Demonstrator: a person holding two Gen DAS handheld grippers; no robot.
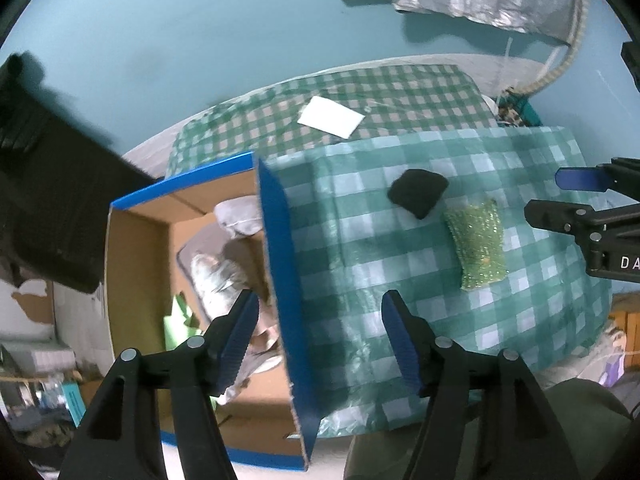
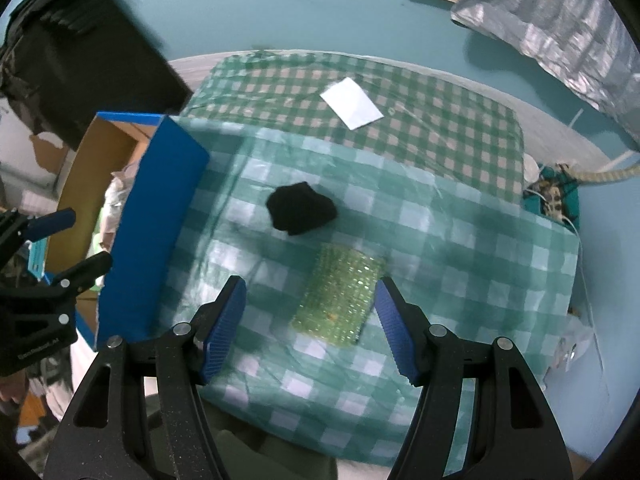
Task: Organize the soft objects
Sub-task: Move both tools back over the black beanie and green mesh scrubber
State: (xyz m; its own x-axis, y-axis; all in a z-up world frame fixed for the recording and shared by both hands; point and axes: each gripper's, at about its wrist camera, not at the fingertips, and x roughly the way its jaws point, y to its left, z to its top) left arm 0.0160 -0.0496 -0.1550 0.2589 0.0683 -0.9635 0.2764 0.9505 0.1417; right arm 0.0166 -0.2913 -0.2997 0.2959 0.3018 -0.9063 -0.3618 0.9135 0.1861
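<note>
Hovering wide open and empty, right claw (image 2: 310,330) has the green scrubber (image 2: 340,300) just ahead between its tips, long axis running away; black cloth (image 2: 302,208) beyond. Left claw (image 1: 320,340), open, empty, sits farther off.

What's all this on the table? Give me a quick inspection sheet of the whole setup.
Surface: green checked cloth over the table.
Job's things: black soft lump and glittery green scrubber lie apart on the cloth; cardboard box with a blue rim at the table's left holds pale soft items.
Clutter: white paper.
Grippers: left gripper open above the box edge; right gripper open at the scrubber.
Cables: nothing seen.
Surroundings: blue floor, silver sheet.
</note>
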